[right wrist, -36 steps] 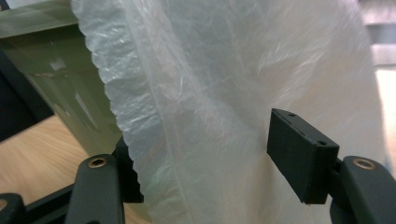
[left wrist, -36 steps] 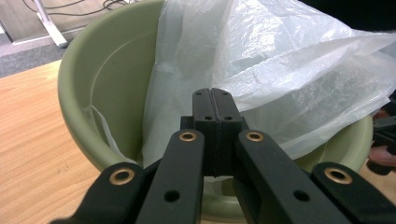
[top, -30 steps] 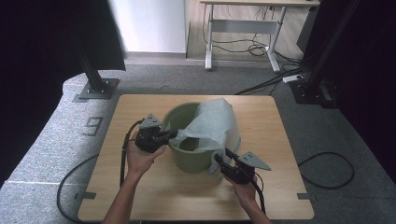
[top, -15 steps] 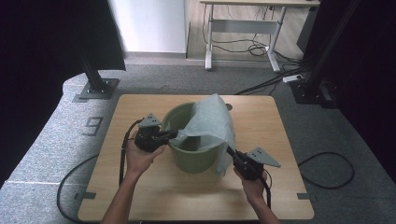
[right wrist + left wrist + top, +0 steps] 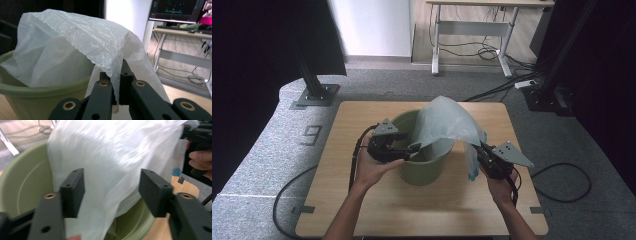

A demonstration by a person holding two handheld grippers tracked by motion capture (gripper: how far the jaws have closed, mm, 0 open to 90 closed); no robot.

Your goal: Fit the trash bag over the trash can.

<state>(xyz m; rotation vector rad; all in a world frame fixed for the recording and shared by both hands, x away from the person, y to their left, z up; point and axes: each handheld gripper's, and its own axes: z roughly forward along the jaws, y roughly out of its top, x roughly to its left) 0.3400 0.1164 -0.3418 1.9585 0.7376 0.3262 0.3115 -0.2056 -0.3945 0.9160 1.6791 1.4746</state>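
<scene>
Your right gripper (image 5: 117,100): clamped on plastic bag (image 5: 447,122). Your left gripper (image 5: 112,192): jaws just opened, bag between them. Bucket (image 5: 422,167) interior partly hidden.

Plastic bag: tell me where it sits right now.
In the high view the plastic bag drapes over the right rim of the green bucket mid-table, its edge pinched by the right gripper.

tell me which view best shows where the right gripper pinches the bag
The right gripper view: its jaws close on the bag's scalloped edge. The high view shows that gripper small, beside the bucket. The left gripper view shows mostly blurred bag.
</scene>
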